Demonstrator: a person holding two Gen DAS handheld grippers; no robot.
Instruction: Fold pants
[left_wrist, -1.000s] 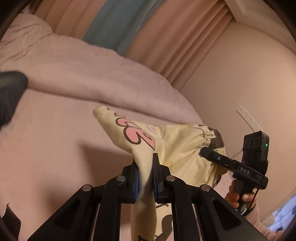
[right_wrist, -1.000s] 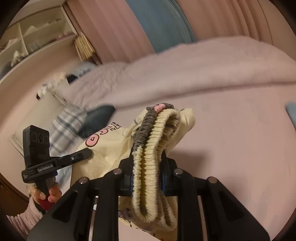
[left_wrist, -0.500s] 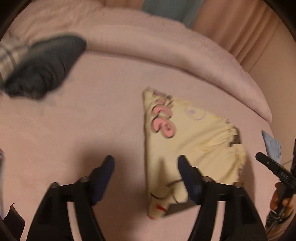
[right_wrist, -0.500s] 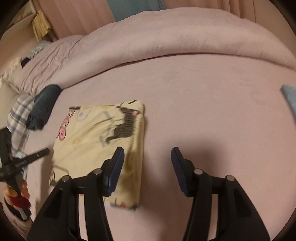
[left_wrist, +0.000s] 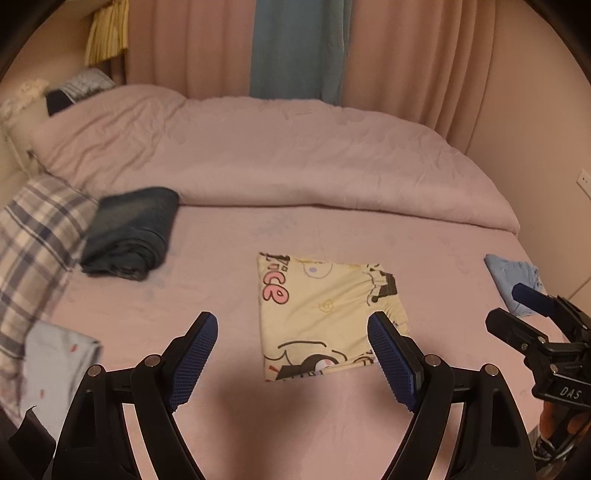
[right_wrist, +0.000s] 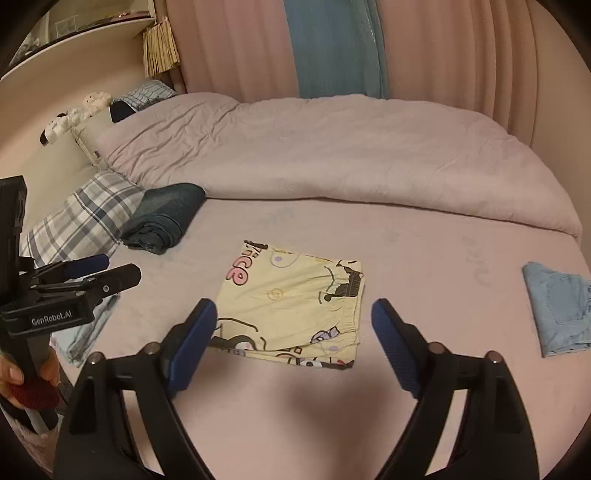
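listing what i see from my 2 wrist cameras, item by item.

item 1: yellow cartoon-print pants (left_wrist: 325, 314) (right_wrist: 291, 306), folded into a flat rectangle, lying on the pink bed sheet (left_wrist: 229, 280) (right_wrist: 424, 258) near the middle of the bed. elastic waistband on the right edge, pink lettering at the far left corner. nothing touches them.

item 2: left gripper (left_wrist: 291, 354), jaws spread wide, holding nothing. it hovers above the sheet on the near side of the pants; in its own view the right blue pad (left_wrist: 391, 358) overlaps the waistband edge, but i cannot tell if there is contact.

item 3: right gripper (right_wrist: 291, 343), jaws also spread wide and empty, hovering on the near side of the pants. in the left wrist view it shows at the far right edge (left_wrist: 532, 317), well apart from the pants.

item 4: dark blue folded garment (left_wrist: 129, 232) (right_wrist: 162, 218), left of the pants, against a plaid pillow (left_wrist: 33, 236) (right_wrist: 81, 218).

item 5: light blue denim piece (left_wrist: 513, 284) (right_wrist: 557, 310), right of the pants, well apart.

item 6: pale blue cloth (left_wrist: 55, 362) (right_wrist: 88, 332) at the near left edge of the bed.

item 7: pink duvet (left_wrist: 295, 155) (right_wrist: 332, 151) bunched along the far side, curtains (left_wrist: 295, 48) (right_wrist: 332, 44) behind.
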